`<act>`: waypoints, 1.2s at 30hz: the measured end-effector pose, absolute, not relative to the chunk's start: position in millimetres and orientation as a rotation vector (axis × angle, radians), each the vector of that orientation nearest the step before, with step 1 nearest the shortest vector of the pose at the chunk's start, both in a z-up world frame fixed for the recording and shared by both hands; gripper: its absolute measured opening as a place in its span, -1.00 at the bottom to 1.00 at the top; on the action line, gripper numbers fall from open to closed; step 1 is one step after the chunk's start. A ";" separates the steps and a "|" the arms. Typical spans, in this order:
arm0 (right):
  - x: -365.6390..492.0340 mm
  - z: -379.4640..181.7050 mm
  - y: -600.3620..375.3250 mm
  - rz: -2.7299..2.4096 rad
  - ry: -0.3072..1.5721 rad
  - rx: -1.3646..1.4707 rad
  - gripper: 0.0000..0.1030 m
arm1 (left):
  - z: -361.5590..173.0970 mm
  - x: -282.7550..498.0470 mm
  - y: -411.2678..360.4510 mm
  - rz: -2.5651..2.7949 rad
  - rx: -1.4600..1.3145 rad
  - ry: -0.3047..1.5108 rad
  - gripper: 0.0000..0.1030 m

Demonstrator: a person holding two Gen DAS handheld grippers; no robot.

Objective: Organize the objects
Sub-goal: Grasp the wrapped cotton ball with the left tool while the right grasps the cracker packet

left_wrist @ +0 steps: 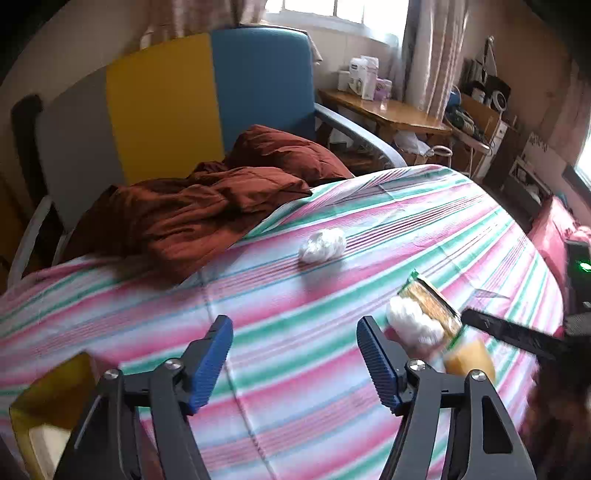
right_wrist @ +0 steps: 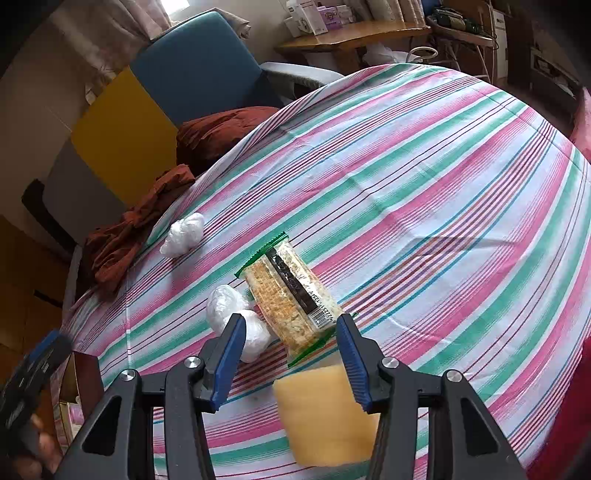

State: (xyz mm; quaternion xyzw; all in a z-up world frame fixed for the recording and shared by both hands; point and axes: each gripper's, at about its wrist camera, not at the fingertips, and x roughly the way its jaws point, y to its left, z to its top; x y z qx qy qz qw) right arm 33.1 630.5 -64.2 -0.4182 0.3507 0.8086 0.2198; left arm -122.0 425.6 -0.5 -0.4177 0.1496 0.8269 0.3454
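The snack pack [right_wrist: 291, 299] in the right wrist view carries the only print that comes near reading. A white barcode label at its 5 o'clock end shows a row of digits, upside down and too blurred to give surely. A dark band along the pack bears pale lettering that cannot be made out. The boxes [right_wrist: 314, 16] at 12 o'clock show print too small to read.

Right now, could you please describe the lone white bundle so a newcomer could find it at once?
Start at the striped bedsheet and find the rust-brown blanket heaped at its edge. Beside it lies the crumpled white plastic bundle. Unlike the other white bundle, which touches the cracker packet, it sits alone.
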 end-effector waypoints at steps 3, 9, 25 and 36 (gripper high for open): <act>29.7 -68.9 628.9 2.233 0.978 -1.197 -0.01 | -12.9 -136.8 449.3 2.131 -1.092 0.419 0.28; 26.6 -71.2 629.0 2.233 0.957 -1.226 -0.01 | -32.3 -165.2 490.6 2.137 -1.061 0.491 0.26; -10.6 -85.8 635.3 2.223 0.749 -1.306 0.00 | -91.3 -205.9 562.7 2.023 -1.065 0.625 0.14; -34.2 -99.1 615.6 2.301 0.645 -1.438 0.10 | -103.9 -194.7 519.1 2.014 -1.182 0.521 -0.26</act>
